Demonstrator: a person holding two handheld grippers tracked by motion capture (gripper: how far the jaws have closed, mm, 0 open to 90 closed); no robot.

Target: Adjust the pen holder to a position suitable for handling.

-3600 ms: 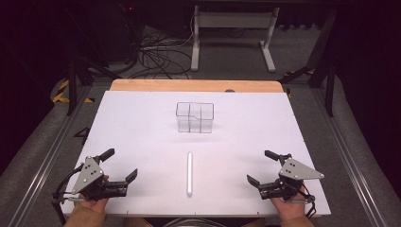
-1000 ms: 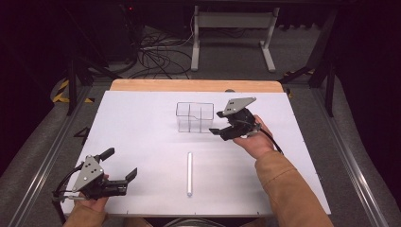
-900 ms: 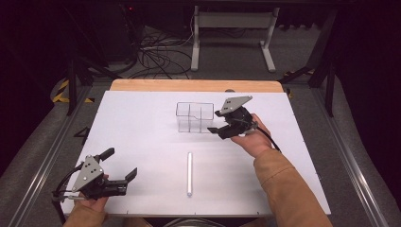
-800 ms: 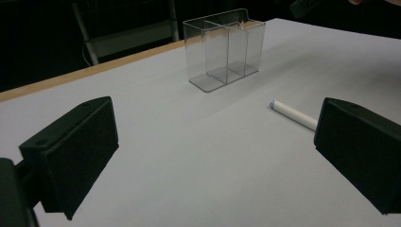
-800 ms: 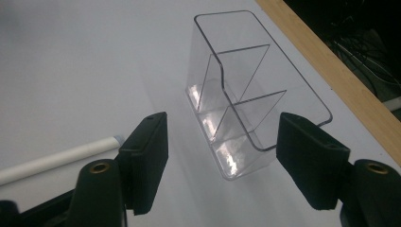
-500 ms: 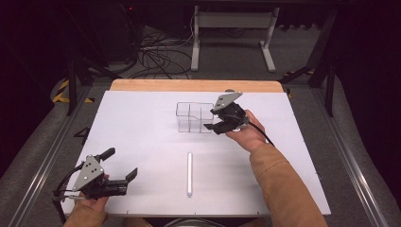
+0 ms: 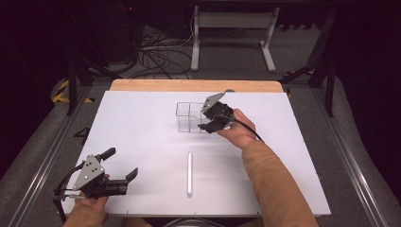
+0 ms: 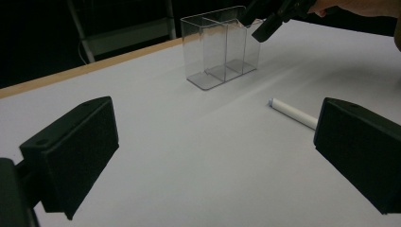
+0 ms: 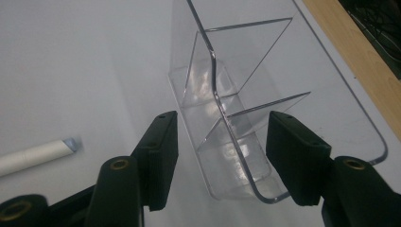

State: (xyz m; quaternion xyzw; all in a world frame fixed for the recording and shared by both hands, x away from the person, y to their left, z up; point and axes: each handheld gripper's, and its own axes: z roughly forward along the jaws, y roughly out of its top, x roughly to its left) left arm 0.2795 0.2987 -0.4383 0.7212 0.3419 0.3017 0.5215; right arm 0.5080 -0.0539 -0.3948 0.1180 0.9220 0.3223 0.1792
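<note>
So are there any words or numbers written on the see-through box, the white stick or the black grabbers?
None to read: the clear plastic divided box, the white cylindrical stick, the white table top, the left gripper and the right gripper bear no words, numbers or labels.

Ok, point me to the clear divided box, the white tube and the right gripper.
clear divided box [image 7: 188,116]: high view, its left front wall.
white tube [image 7: 189,173]: high view, middle of its length.
right gripper [image 9: 217,142]: right gripper view, midway between its open fingertips.
</note>
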